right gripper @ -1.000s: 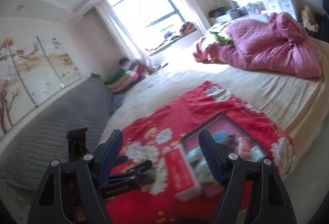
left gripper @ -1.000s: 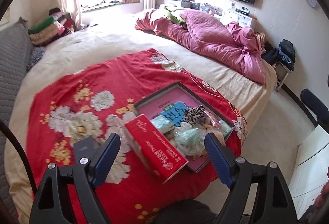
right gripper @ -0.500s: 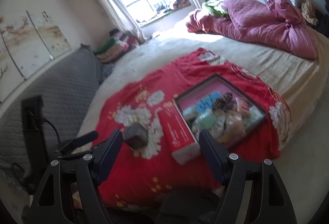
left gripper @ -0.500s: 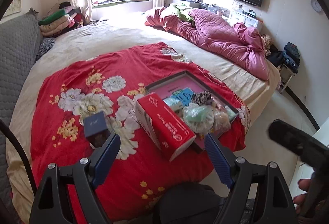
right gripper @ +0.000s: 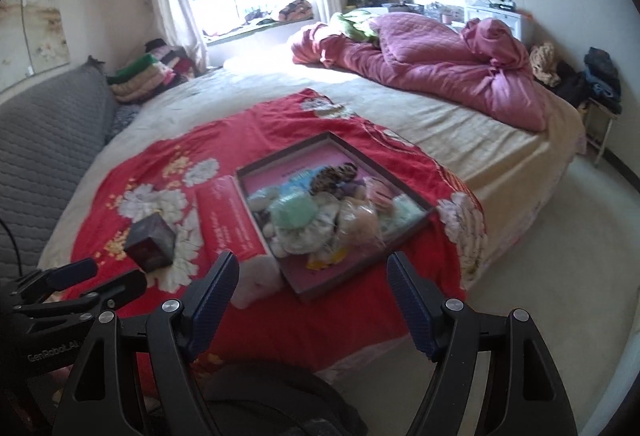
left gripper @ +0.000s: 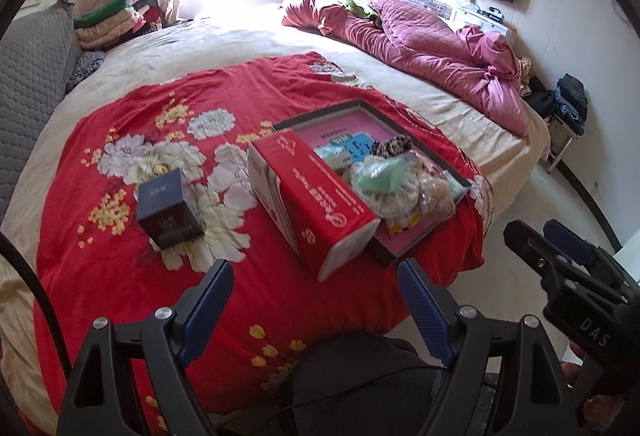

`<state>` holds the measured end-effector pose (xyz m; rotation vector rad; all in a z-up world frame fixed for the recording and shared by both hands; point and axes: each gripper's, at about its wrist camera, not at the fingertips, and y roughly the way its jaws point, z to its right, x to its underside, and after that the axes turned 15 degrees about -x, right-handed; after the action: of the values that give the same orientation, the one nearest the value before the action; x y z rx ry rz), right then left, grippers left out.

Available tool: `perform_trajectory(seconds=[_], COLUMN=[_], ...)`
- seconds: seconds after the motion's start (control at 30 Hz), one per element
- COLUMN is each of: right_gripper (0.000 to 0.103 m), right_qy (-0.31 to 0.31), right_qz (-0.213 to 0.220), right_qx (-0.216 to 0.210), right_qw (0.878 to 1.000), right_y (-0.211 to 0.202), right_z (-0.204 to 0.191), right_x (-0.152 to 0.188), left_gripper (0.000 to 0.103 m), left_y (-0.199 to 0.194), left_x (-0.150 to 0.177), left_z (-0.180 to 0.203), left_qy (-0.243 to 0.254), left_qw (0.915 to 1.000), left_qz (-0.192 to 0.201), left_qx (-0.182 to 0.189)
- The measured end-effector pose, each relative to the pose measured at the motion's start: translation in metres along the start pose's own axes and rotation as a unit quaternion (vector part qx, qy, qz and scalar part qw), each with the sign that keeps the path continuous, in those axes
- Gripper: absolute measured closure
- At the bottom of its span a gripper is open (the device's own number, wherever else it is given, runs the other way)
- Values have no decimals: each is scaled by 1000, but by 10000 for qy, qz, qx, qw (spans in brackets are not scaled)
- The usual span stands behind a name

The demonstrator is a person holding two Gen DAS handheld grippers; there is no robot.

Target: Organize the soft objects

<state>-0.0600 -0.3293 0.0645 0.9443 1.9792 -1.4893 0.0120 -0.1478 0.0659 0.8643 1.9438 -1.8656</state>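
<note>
Both tools are hanging off the bed's near edge — the left gripper point(left gripper: 314, 290) and right gripper point(right gripper: 312, 286) gaping wide, holding nothing. Soft objects point(right gripper: 320, 211) are lying piled in the tray point(right gripper: 404, 191) on the red blanket point(left gripper: 132, 256) — near its right edge.

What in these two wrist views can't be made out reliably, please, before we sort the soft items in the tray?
- Soft items in the tray: heaped and overlapping in both views, so no count is possible; blurred in the right wrist view.
- Print on the red box and the dark box: too small in both views.
- Tray floor: mostly covered by the heap.
- Bed's near edge: hidden behind the left gripper and the right gripper, both with jaws open.
</note>
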Motion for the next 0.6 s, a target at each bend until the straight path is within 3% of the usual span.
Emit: perform_trajectory(seconds=[0.4,0.6], right_gripper=[25,25], right_qy=[-3,23], right_qz=[-240,-352], right_qx=[559,605], right_qw=[9982,9975], right_y=[11,16], right_z=[7,8], right_x=[26,31], left_gripper=[20,20], left_y=[13,20], left_x=[20,23], left_z=[14,13], left_qy=[19,-75], left_qw=[9999,9997], left_qz=[-76,-142], left_qx=[119,163])
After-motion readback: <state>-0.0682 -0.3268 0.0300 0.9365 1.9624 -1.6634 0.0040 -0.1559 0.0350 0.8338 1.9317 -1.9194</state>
